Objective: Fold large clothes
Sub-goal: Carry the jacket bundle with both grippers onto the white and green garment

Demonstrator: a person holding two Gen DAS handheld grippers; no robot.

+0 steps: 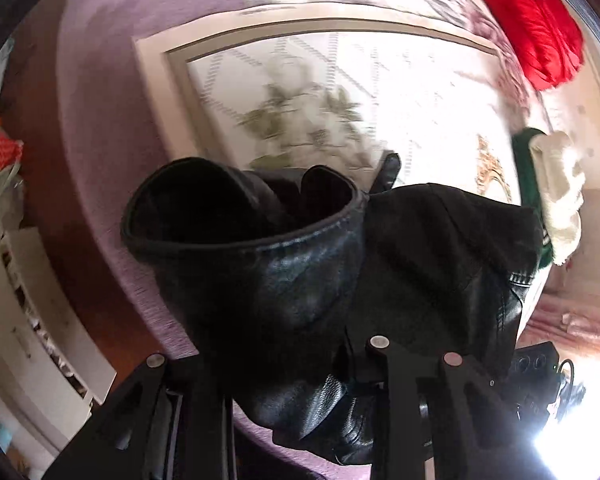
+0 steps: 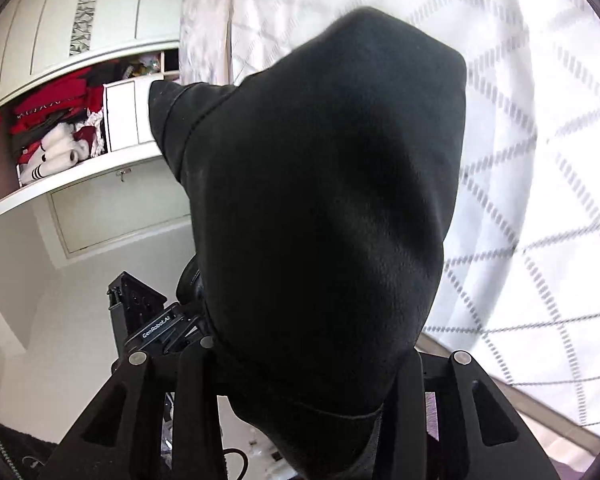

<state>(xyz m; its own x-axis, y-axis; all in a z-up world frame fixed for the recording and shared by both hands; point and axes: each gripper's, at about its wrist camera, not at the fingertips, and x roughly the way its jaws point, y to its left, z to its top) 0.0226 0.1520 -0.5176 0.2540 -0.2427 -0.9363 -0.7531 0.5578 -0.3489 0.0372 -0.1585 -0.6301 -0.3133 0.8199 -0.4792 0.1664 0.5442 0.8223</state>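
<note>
Both my claws are clamped on the same black jacket right now. My left claw is narrowed down tight on the leathery part, and the fabric bunches up between the fingers and hangs over them. An open cuff or collar rim gapes on the near left, over the purple bedspread.

My right claw has a wider bite, pads pressed on a thick matte fold of the jacket that balloons up and blocks most of that view. The white quilt with grey diamond lines is off to the right, an open wardrobe far left.

Far right in the left view there's a red cloth lying on the bed.
</note>
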